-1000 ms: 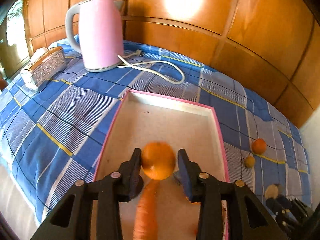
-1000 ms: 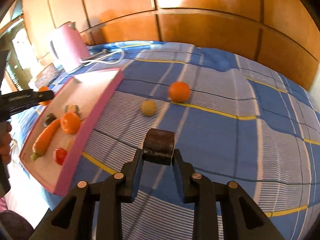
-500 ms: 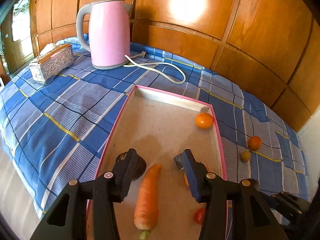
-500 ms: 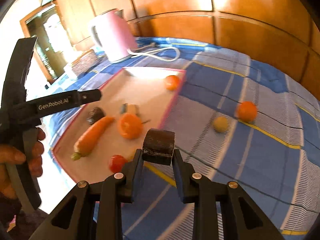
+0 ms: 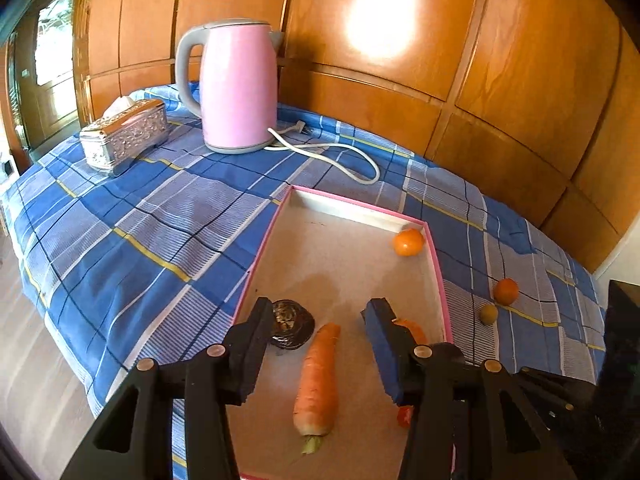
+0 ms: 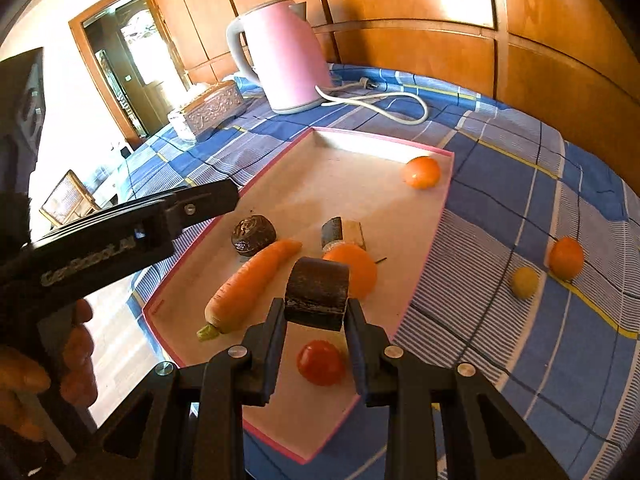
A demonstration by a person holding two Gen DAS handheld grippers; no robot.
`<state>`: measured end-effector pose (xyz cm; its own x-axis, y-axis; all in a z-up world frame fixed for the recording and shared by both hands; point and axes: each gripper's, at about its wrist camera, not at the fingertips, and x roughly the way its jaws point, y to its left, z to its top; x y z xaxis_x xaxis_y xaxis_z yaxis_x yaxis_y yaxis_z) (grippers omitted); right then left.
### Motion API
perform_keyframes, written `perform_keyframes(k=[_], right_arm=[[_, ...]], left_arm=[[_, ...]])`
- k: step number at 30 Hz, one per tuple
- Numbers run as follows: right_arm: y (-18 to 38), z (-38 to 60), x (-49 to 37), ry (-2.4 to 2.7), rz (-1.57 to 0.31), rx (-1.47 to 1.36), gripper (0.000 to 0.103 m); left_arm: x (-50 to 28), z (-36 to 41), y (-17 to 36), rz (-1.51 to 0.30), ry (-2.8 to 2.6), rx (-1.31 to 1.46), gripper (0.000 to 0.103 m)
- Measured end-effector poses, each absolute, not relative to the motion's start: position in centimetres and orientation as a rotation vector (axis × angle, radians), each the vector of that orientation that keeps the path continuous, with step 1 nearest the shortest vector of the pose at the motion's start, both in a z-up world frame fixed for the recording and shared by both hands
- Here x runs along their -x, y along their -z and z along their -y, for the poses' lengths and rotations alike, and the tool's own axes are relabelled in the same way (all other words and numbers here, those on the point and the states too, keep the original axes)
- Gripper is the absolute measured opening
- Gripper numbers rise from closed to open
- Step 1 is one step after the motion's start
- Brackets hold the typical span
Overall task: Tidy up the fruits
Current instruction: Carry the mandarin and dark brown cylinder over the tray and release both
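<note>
Left wrist view: left gripper (image 5: 318, 322) over pink-rimmed tray (image 5: 264, 248), jaws spread, nothing between pads. Carrot (image 5: 318, 376) lies below gap; dark round fruit (image 5: 290, 324) at 9 o'clock of carrot tip; orange (image 5: 407, 241) in tray's far corner, 1 o'clock. Pink kettle (image 5: 238, 84) at 11 o'clock.

Right wrist view: right gripper (image 6: 316, 312) pinching dark cylindrical chunk (image 6: 316, 294), possibly cut fruit, above tray's near half. Tomato (image 6: 320, 362) at 6 o'clock of chunk. Small orange (image 6: 566, 258) and yellowish fruit (image 6: 525, 282) on checked cloth (image 6: 520, 360), 3 o'clock.

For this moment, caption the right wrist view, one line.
Right gripper carries a dark chunk over the pink tray holding a carrot, tomato and oranges.
</note>
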<state>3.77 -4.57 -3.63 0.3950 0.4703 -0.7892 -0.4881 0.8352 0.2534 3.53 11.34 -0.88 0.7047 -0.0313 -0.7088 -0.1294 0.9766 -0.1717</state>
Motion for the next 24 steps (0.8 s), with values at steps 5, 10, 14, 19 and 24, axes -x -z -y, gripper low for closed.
perform_keyframes(k=[5,10,14,19,24], right_arm=[[3.7,3.9,-3.9,-0.604,-1.002,0.024,0.029],[3.7,3.0,-4.0,-0.61,-0.995,0.037,0.029],[3.5,2.4,-4.2,-0.611,-0.983,0.048,0.029],[3.9,2.1,-4.3,-0.603,-0.988,0.051,0.029],[4.2,2.6,-4.0,-0.595,-0.993,0.042,0.029]], left_arm=[[-3.0,-12.0,0.9,-0.786,-0.065,0.229,0.049],[-2.7,-12.5,0.7,-0.777,-0.073,0.243,0.049],[-2.5,-12.8,0.6,-0.775,-0.078,0.253,0.049],[-2.3,-12.9,0.9,-0.781,-0.079,0.257,0.049],[-2.3,-12.8,1.0,-0.787,-0.08,0.26,0.049]])
